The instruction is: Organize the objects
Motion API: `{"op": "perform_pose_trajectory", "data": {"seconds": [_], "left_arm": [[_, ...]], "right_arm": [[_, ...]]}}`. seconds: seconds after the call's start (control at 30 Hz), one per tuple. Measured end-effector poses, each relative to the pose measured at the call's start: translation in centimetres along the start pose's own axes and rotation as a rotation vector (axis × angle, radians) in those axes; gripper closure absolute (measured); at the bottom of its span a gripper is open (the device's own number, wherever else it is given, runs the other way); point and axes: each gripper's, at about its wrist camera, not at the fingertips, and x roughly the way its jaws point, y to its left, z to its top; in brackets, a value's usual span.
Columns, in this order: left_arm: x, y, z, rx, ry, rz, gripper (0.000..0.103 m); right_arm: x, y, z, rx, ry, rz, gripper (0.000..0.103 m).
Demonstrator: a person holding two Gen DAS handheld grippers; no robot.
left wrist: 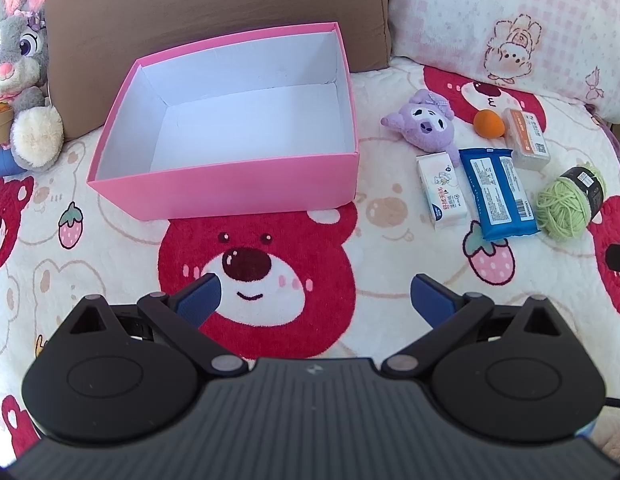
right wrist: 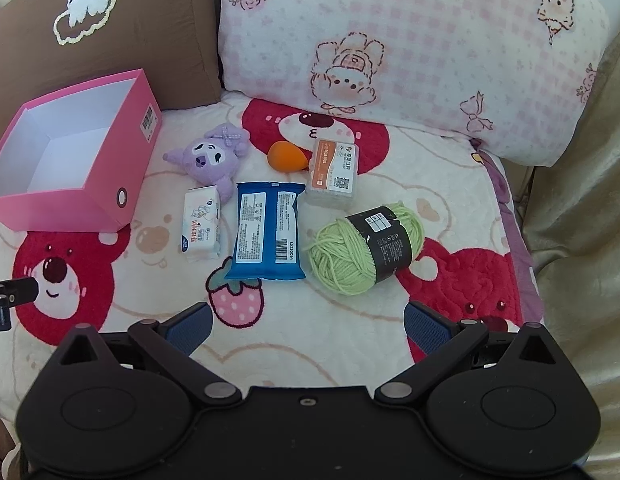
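While both grippers hover low over the bear-print blanket (right wrist: 350,336), nothing sits between their fingers. Largest of the things is the pink box (left wrist: 238,184), open-topped and white inside, lying far and slightly left of the left gripper (left wrist: 314,300), whose jaws are spread wide and hold nothing. Behind the box leans a brown cushion (left wrist: 198,12), with a pink checked pillow (right wrist: 390,40) to its right. From the right wrist view, the right gripper (right wrist: 306,326) is likewise spread and empty, and the loose items lie just beyond it. Nearest, slightly right of its centre, is the green yarn ball (right wrist: 366,250) with a black band. Left of the yarn lies the blue wipes packet (right wrist: 266,230), and left of that the white tissue pack (right wrist: 202,224). Farther off, the purple plush toy (right wrist: 212,158) touches the tissue pack's far end, the clear swab box (right wrist: 332,172) lies beyond the blue packet, and the small orange sponge (right wrist: 286,155) rests against the swab box's left side.
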Motion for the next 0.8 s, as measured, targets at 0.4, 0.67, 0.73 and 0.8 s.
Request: {"op": "perform_pose_trajectory", "data": {"seconds": [0.4, 0.67, 0.73, 0.8], "left_arm": [[0.01, 0.03, 0.14, 0.003, 0.007, -0.001, 0.000], [-0.17, -0.10, 0.30, 0.010, 0.008, -0.007, 0.000], [-0.34, -0.27, 0.38, 0.025, 0.007, -0.012, 0.000], [-0.62, -0.52, 0.40, 0.038, 0.001, -0.015, 0.000]], "right_arm": [[0.00, -0.05, 0.05, -0.001, 0.001, 0.001, 0.000], [0.08, -0.19, 0.02, 0.002, 0.006, -0.004, 0.000], [0.09, -0.16, 0.06, 0.003, 0.007, -0.005, 0.000], [0.08, -0.17, 0.07, 0.004, 0.008, -0.002, 0.000]]}}
